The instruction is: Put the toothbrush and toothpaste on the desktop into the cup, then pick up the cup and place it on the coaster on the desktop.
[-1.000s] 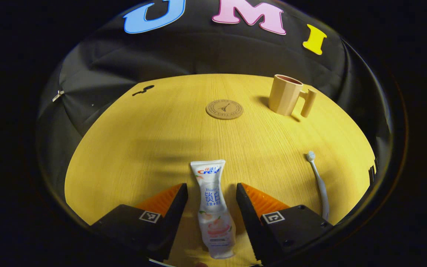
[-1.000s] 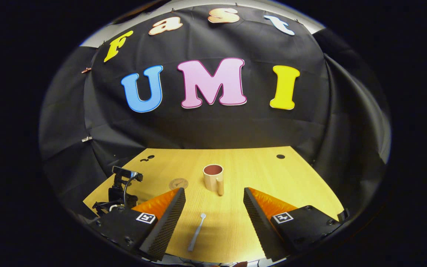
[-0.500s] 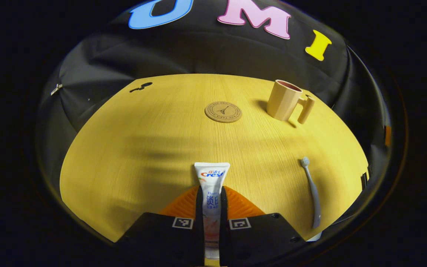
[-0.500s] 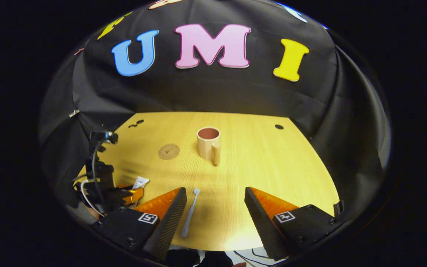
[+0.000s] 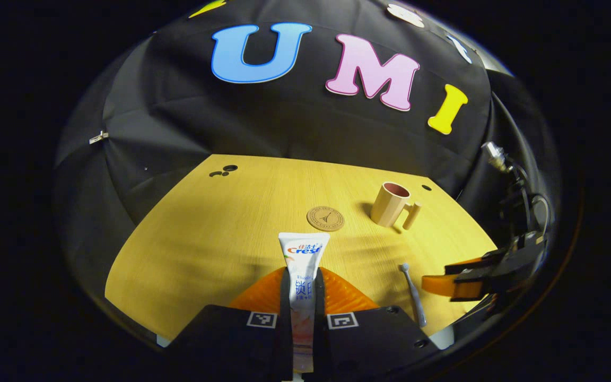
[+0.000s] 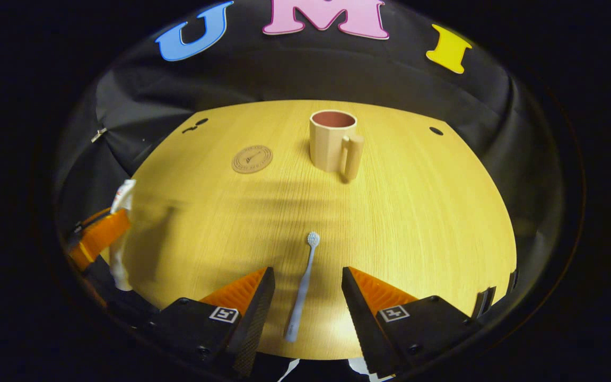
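While left claw [image 5: 303, 297] pinches white toothpaste [image 5: 303, 265], seemingly lifted, right claw [image 6: 305, 297] spread astride pale toothbrush [image 6: 302, 289]

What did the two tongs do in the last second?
The left tongs closed on the toothpaste, which lay loose between the open fingers, and lifted it off the table. The right tongs, open throughout, came down so the toothbrush lies between the fingers, not gripped. The cup and coaster stayed put.

Wooden desktop [image 6: 417, 212]; black cloth wall [image 5: 178, 116] behind.
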Available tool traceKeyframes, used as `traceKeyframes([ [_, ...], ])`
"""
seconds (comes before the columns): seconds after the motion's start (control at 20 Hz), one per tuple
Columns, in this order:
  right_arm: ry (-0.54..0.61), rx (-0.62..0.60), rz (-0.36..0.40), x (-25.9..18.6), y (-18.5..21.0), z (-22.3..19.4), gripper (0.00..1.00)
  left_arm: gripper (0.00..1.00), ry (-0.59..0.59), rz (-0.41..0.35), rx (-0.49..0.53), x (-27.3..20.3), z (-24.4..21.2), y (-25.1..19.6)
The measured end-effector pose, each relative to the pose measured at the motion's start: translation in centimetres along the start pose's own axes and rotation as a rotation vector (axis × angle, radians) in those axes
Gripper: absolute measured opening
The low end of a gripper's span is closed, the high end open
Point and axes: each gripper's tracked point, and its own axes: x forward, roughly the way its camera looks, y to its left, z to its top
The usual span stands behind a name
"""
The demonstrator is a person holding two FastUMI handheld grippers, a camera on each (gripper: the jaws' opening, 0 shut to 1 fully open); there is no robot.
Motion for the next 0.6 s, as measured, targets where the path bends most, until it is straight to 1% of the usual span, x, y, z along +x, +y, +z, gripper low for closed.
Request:
traceKeyframes([
  [0.15,0.044,-0.015,-0.017,1.7,0.3,-1.2,0.71,0.20,-0.006,-0.007,-0.017,-1.0,-0.1,0.8],
  [0.3,0.074,-0.024,-0.037,2.9,0.3,-1.8,0.68,0.20,-0.007,-0.009,-0.028,-1.3,-0.1,1.4],
  [0.35,0.084,-0.028,-0.041,3.3,0.3,-2.0,0.61,0.20,-0.007,-0.005,-0.025,-1.4,-0.2,1.8],
  [0.4,0.089,-0.031,-0.050,3.4,0.3,-2.2,0.59,0.20,-0.009,-0.002,-0.023,-1.5,-0.1,2.1],
  [0.45,0.102,-0.039,-0.054,3.7,0.4,-2.4,0.53,0.20,-0.009,0.001,-0.020,-1.6,-0.2,2.3],
  [0.5,0.126,-0.038,-0.053,4.0,0.5,-3.1,0.49,0.20,-0.010,0.005,-0.018,-1.7,0.0,2.6],
  [0.55,0.112,-0.012,-0.045,4.2,0.8,-2.7,0.47,0.20,-0.012,0.008,-0.017,-1.8,0.0,2.8],
  [0.6,0.122,0.003,-0.039,4.4,0.8,-2.9,0.45,0.20,-0.015,0.010,-0.016,-1.9,0.3,2.9],
])
